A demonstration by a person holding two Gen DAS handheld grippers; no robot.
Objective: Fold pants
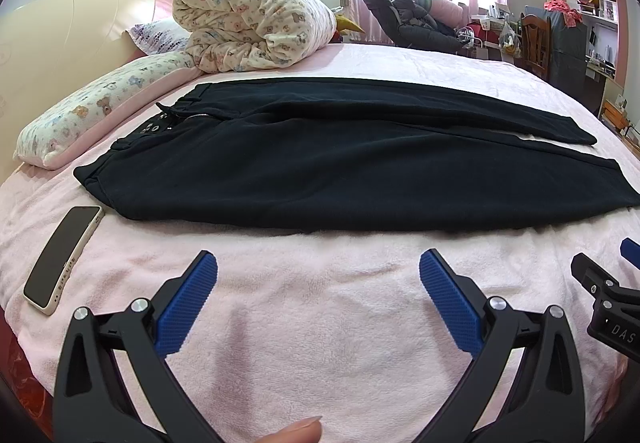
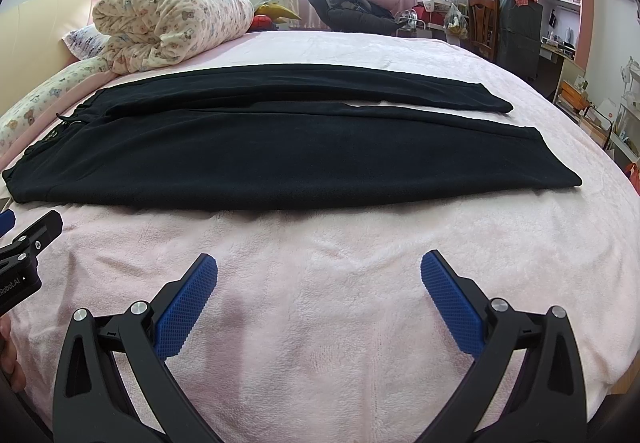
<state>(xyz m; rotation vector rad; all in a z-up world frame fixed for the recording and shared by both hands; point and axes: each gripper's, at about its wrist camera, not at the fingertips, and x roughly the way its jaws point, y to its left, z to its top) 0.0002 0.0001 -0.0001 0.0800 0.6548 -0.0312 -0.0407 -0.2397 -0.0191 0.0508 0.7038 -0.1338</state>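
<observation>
Black pants [image 1: 340, 159] lie flat across the pink bed, waistband to the left, the two legs side by side pointing right; they also show in the right wrist view [image 2: 280, 147]. My left gripper [image 1: 318, 263] is open and empty, hovering over the blanket in front of the pants' near edge. My right gripper [image 2: 319, 263] is open and empty, also short of the near edge, further toward the leg ends. Each gripper's side shows at the edge of the other's view.
A phone [image 1: 64, 257] lies on the pink blanket [image 1: 320, 343] left of the waistband. A rolled teddy-print quilt [image 1: 248, 23] and a pillow [image 1: 100, 107] sit at the head of the bed. A dark jacket [image 1: 412, 19], chair and shelves stand beyond the bed.
</observation>
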